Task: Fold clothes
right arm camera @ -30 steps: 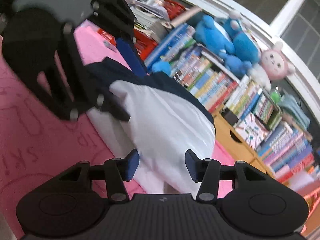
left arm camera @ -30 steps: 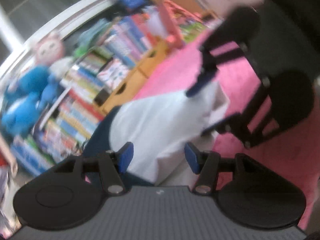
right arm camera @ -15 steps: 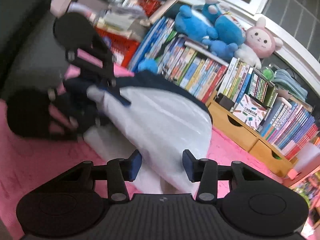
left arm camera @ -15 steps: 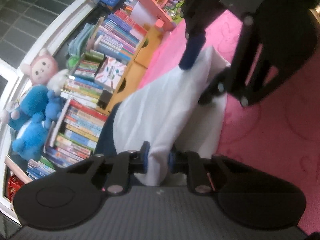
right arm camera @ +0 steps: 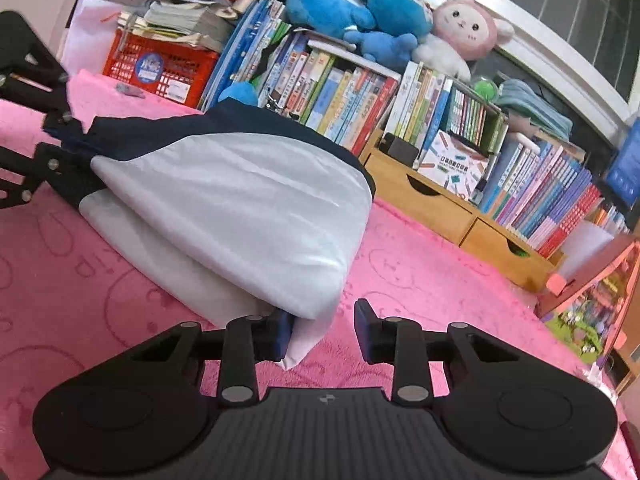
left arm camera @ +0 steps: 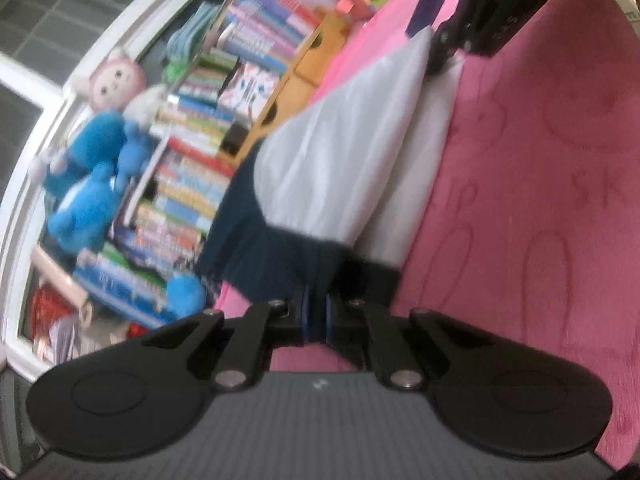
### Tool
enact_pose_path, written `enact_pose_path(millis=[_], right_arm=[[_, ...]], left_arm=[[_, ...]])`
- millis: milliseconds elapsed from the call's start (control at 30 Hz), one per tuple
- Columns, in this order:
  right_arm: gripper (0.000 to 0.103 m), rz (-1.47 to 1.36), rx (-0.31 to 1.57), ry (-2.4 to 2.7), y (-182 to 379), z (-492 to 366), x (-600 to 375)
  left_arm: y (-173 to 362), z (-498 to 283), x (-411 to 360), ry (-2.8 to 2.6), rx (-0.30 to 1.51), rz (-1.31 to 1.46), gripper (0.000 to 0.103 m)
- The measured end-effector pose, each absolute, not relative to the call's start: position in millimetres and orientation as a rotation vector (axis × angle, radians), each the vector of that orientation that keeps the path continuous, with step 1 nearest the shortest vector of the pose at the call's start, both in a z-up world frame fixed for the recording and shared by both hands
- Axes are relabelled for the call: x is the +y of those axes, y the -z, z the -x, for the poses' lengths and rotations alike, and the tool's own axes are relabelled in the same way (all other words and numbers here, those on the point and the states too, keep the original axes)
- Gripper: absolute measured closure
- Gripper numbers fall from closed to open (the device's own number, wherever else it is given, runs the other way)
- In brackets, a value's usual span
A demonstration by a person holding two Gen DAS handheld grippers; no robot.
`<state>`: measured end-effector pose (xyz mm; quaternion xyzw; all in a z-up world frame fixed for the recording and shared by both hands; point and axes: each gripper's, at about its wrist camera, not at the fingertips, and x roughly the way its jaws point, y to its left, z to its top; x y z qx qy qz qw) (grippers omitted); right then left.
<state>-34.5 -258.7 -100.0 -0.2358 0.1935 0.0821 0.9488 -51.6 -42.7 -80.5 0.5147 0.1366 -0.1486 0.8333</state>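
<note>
Right wrist's alone: red crate (right arm camera: 160, 66) (bookside)

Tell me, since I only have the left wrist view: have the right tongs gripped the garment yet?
Observer: Not yet. The right tongs have just been closing, and the white corner of the garment sits between them, not clamped.
Operator: Does either side touch it?
Observer: Yes, the pad on the picture's left rests against the cloth. The other one stands clear, with pink blanket showing in the gap.
Operator: What is the red blur at my lower left?
Observer: A red basket with a stack of papers on top, beyond the garment's far end.
</note>
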Motion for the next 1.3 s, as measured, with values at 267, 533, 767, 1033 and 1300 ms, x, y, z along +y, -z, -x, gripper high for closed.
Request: enact_pose_path(millis=[267,533,767,1033,1300], right_arm=[[0.07,0.392,0.451,-0.176,99,34,-265],[0.088,0.264,0.513,-0.188,94,32,-271],[0.081,0.176,0.561,-0.199,88,31,-278],[0.083,0.174,0.599,-0.196,81,36,-275],[0.038,0.201,0.613,-0.209,69,55,-257]], left_arm=[[74,61,-29,0.27,0.383,-0.97,0.096],[20,59,11,0.321,0.538,-0.404,0.094],[2,48,2,0.349,0.548,-0.163,0.081],[1,27,-6,0.269,0.652,0.0,0.051],[10,25,-17,0.23,0.741,-0.037,0.045]])
